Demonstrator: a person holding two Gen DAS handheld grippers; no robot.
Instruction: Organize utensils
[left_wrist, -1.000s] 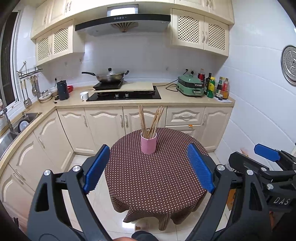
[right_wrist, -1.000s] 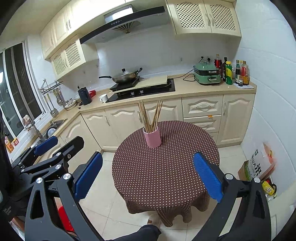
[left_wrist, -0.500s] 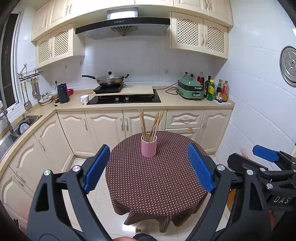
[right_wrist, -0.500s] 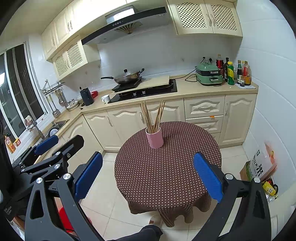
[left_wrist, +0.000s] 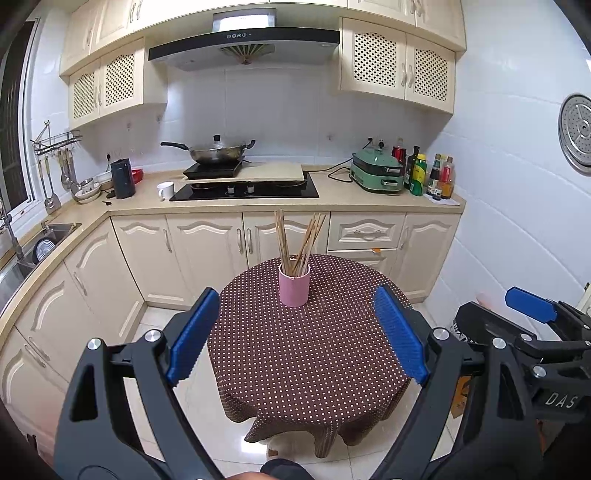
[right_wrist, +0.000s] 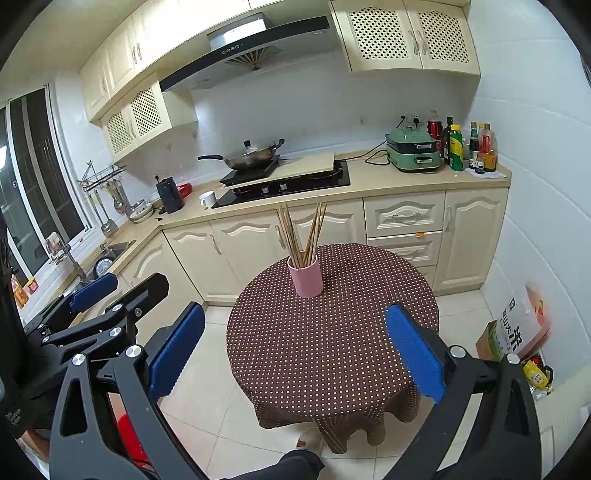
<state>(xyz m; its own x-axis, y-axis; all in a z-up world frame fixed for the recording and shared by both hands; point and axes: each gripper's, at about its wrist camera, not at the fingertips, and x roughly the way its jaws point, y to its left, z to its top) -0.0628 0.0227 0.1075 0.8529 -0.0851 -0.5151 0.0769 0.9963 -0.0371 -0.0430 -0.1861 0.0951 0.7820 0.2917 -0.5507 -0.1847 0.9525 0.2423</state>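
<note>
Cabinets (left_wrist: 207, 254) and a counter (left_wrist: 347, 197) run along the far wall, with a sink (left_wrist: 44, 242) at the left that holds a round metal piece. On the counter a stove (left_wrist: 247, 188) carries a lidded wok (left_wrist: 216, 151); its contents cannot be seen. Right of the stove sit a green cooker (left_wrist: 376, 171), lid shut, and a cluster of bottles (left_wrist: 432, 175). Left of the stove stand a white mug (left_wrist: 166, 190), a black kettle (left_wrist: 122, 178) and stacked bowls (left_wrist: 88, 190).

Nearer, a round table (left_wrist: 306, 354) under a brown dotted cloth bears one thing: a pink cup (left_wrist: 294, 285), upright on the far part of the top. In it stands a bundle of chopsticks (left_wrist: 299, 240), tips down, fanning left and right above the rim. Nothing else lies on the cloth.

Left gripper (left_wrist: 295, 332) hangs at the table's near edge, blue pads spread wide with nothing between them, well apart from the cup. Right gripper (right_wrist: 295, 350) is likewise spread and empty, near the table's near edge. Each shows at the side of the other's view.

On the floor at the right, a printed bag (right_wrist: 517, 328) leans by a box (right_wrist: 491, 341) against the wall.
</note>
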